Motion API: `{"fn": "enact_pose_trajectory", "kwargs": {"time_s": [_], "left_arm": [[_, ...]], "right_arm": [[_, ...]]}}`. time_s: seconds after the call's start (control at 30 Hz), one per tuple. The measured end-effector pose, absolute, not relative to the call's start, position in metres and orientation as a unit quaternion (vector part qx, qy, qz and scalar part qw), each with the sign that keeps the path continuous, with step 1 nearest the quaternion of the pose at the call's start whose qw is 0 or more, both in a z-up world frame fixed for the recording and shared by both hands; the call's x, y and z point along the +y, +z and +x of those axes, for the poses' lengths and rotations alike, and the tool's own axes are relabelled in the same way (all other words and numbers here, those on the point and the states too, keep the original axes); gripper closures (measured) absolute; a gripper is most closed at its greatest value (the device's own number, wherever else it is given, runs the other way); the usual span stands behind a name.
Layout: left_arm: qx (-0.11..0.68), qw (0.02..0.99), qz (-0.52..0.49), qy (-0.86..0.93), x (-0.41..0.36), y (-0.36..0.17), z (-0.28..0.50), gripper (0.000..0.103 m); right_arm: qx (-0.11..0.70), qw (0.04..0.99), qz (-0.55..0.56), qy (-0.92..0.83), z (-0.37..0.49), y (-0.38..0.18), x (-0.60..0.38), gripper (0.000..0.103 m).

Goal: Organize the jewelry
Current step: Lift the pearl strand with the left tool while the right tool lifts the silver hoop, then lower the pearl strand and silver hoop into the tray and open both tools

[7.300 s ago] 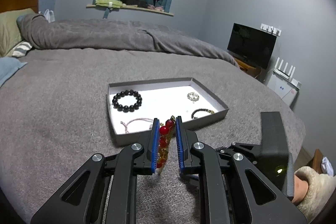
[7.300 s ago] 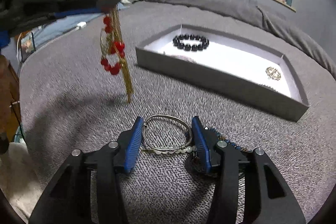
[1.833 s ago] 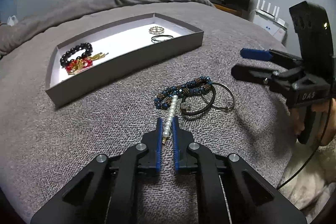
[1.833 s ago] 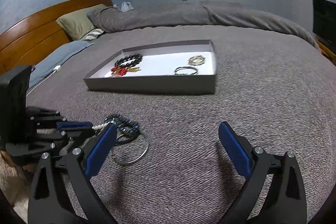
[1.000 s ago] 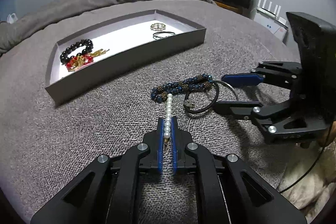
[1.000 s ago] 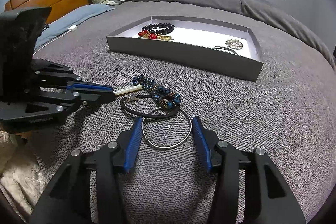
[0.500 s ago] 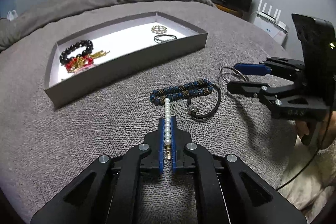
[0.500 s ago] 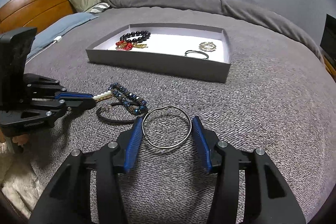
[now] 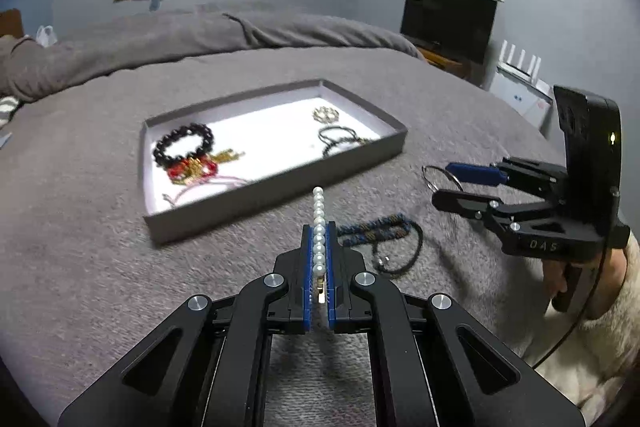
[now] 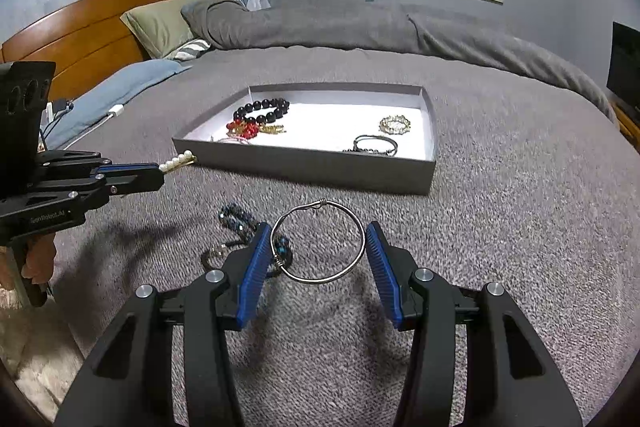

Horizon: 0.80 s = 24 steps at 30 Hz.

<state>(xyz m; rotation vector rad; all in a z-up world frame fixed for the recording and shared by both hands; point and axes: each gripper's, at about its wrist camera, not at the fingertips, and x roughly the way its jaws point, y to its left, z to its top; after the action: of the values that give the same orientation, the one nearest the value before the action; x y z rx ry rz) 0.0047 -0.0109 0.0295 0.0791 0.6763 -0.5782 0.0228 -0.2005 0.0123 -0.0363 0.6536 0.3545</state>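
My left gripper (image 9: 319, 233) is shut on a white pearl bracelet (image 9: 318, 215) and holds it above the grey bedspread, short of the grey tray (image 9: 280, 183). In the right wrist view the pearls (image 10: 178, 159) stick out of the left gripper (image 10: 158, 173) near the tray's front left corner (image 10: 188, 147). My right gripper (image 10: 318, 241) is shut on a silver bangle (image 10: 320, 243), held by its sides above the bed; it shows in the left wrist view (image 9: 440, 179). The tray holds a black bead bracelet (image 9: 183, 143), a red and gold piece (image 9: 192, 167) and others.
A blue beaded bracelet (image 9: 374, 229) and a black cord bracelet (image 9: 400, 255) lie on the bedspread between the grippers. Pillows (image 10: 168, 23) and a wooden headboard (image 10: 80, 23) are at the far left. A TV (image 9: 448, 19) stands beyond the bed.
My left gripper has lifted the pearl bracelet off the blue beads and moved toward the tray. My right gripper has lifted the silver bangle off the bed.
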Motion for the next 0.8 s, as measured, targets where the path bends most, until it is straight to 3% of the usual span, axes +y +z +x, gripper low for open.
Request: {"fn": "enact_pose_trajectory", "kwargs": {"time_s": [0.4,0.8], "left_arm": [[0.311,0.92,0.028,-0.238,-0.005,0.059,0.058,0.097],[0.344,0.91,0.04,-0.229,-0.012,0.064,0.172,0.097]], "right_arm": [[0.285,0.944,0.005,0.166,0.082,0.043,-0.198,0.055],[0.307,0.941,-0.014,0.138,0.195,0.045,-0.199,0.055]]}}
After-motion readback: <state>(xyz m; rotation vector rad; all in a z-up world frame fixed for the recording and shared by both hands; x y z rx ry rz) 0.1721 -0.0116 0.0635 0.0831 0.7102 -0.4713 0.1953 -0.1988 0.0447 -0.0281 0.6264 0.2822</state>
